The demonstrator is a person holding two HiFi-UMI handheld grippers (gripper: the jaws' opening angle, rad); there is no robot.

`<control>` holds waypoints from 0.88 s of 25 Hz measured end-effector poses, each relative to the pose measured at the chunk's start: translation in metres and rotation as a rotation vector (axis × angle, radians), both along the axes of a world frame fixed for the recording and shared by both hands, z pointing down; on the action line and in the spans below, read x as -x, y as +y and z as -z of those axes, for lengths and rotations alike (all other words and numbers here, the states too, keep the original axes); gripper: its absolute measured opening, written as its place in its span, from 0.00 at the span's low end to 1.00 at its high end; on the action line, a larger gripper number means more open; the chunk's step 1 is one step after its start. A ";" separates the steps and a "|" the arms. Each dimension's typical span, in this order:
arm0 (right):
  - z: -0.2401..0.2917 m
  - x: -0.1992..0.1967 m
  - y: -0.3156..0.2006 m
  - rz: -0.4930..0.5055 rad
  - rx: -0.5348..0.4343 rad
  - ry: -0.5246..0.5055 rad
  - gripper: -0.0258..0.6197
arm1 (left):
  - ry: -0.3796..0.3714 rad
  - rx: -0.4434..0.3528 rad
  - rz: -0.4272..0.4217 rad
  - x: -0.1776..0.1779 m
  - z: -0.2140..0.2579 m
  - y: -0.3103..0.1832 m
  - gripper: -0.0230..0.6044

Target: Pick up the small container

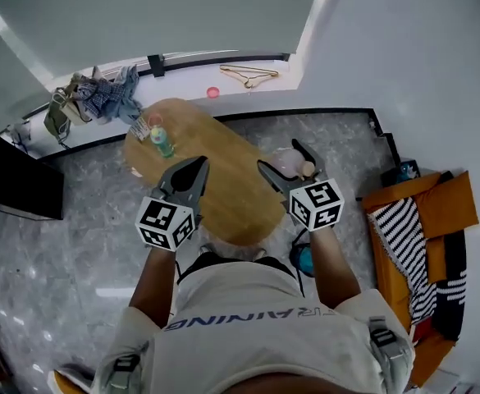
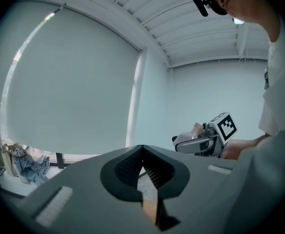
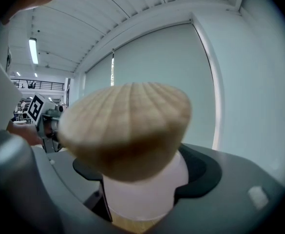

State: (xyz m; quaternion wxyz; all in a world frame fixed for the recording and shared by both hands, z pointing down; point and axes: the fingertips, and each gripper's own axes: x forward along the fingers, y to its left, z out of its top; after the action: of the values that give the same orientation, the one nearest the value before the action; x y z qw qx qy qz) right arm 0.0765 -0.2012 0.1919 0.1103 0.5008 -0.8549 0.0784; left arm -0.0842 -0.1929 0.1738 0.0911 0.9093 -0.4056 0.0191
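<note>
Over an oval wooden table [image 1: 223, 195], the right gripper [image 1: 279, 155] is clamping a pale pink wood-lidded small container [image 3: 143, 185], seemingly lifted clear; the left gripper [image 1: 200, 165] is idling closed, empty.

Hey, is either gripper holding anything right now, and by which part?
The right gripper holds the small container by its pale body, below the wooden lid. The left gripper is shut, empty.

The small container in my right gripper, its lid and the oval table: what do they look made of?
The container body: smooth, matte, pale pinkish white; plastic or frosted glass, cannot tell which. The lid: light wood, going by tan colour and ribbed grain lines; looks unvarnished. The table: warm brown top, wood or wood-look laminate.
</note>
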 end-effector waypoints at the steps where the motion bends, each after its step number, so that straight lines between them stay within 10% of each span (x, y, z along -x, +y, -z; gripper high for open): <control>1: 0.007 -0.003 0.001 -0.002 -0.005 -0.009 0.71 | 0.002 -0.011 -0.007 -0.004 0.007 0.001 0.04; 22: 0.042 -0.021 0.004 0.012 -0.051 -0.055 0.71 | 0.037 -0.053 -0.043 -0.038 0.038 -0.002 0.04</control>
State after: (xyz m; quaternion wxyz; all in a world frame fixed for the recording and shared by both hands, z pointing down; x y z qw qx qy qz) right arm 0.0976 -0.1972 0.1495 0.0743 0.4960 -0.8623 0.0696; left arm -0.0460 -0.1946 0.1356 0.0740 0.9202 -0.3844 -0.0065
